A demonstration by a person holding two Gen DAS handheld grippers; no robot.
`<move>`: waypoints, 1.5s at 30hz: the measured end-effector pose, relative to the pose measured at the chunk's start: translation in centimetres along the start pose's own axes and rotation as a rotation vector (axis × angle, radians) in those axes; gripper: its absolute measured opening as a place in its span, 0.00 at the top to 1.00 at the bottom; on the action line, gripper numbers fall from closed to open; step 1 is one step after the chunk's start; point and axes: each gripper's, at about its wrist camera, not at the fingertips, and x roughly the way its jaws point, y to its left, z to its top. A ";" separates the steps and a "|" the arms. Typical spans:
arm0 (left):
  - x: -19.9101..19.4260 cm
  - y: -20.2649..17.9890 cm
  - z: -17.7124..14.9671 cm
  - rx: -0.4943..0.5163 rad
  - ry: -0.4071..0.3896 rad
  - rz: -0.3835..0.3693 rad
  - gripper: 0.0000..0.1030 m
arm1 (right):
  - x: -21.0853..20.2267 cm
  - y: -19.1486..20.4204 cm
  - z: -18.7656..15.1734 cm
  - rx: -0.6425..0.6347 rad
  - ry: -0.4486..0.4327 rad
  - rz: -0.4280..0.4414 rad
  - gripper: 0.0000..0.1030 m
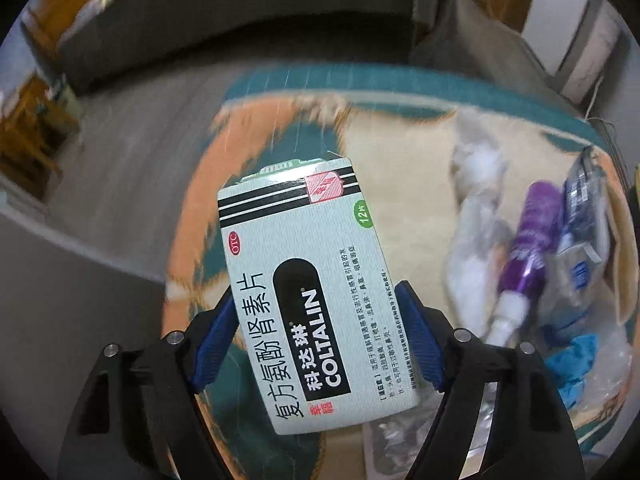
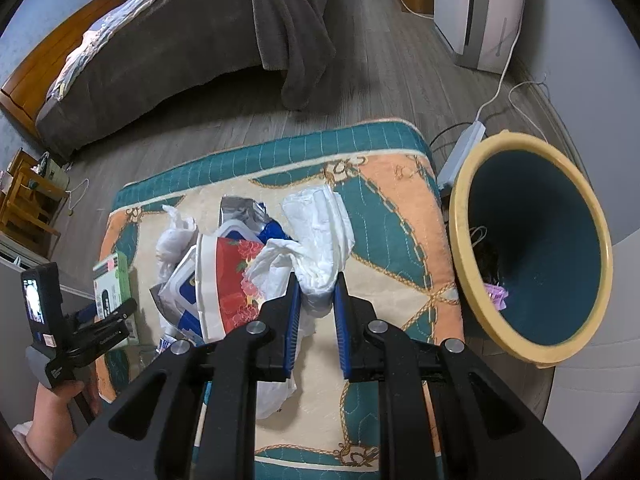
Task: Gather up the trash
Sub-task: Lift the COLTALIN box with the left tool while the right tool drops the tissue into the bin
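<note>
White tissue (image 2: 320,240) is pinched by the right gripper (image 2: 316,308) over the mat (image 2: 396,216), to be carried clear to the bin (image 2: 536,248); the medicine box (image 1: 308,292) is framed by the spread left gripper (image 1: 316,344).

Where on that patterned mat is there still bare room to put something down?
The mat is bare along its right side, between the white bag and the yellow-rimmed bin, and along its far teal border. It is crowded left of centre, where the red floral tub, foil packet and wrappers pile beside the medicine box.
</note>
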 end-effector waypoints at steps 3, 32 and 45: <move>-2.2 -1.1 0.8 0.038 -0.084 -0.013 0.25 | -0.7 -0.1 0.4 -0.007 -0.023 -0.008 0.85; -16.2 -22.9 2.9 0.463 -0.325 -0.288 0.25 | -9.5 -13.7 4.2 -0.008 -0.202 -0.206 0.85; -15.3 -33.9 0.1 0.682 -0.287 -0.412 0.25 | -2.7 -25.8 1.2 0.250 0.008 -0.196 0.85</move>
